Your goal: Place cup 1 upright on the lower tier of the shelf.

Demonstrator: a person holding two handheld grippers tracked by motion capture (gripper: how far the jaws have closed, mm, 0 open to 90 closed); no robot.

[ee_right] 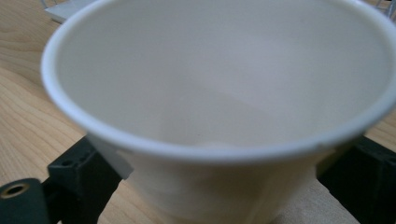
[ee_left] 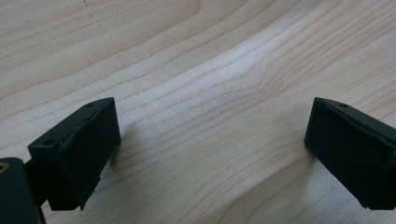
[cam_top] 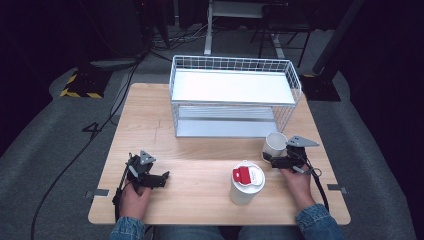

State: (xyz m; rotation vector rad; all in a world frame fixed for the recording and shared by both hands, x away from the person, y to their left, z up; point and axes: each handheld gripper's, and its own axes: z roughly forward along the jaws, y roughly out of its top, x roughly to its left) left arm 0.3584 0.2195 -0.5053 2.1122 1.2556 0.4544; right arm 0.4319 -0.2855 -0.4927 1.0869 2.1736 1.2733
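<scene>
From the high view, a light wooden tabletop (cam_top: 200,150) carries a white wire rack (cam_top: 235,95) with two shelves at its far side. Near the front edge stands a white lidded container (cam_top: 246,182) with a red tab on its lid. To its right, and a little farther back, an open white cup (cam_top: 274,145) stands upright, just in front of the rack's right corner. The right gripper (cam_top: 267,159), held in the person's right hand (cam_top: 298,181), reaches in from the right at the cup's base (touching or just beside it, as far as this view tells). The left gripper (cam_top: 162,177) rests low over bare wood at the front left, in the left hand (cam_top: 134,197), well apart from the cup and the container.

In the left gripper view, the two black jaws stand wide apart with nothing between them, just wood grain of the tabletop (ee_left: 201,84) below.

In the right gripper view, the cup (ee_right: 219,93) sits upright between the jaws, its rim wide and its inside bare. One jaw lies against the cup's lower wall at the left, the other at the right; whether the pads truly press on it cannot be told.
</scene>
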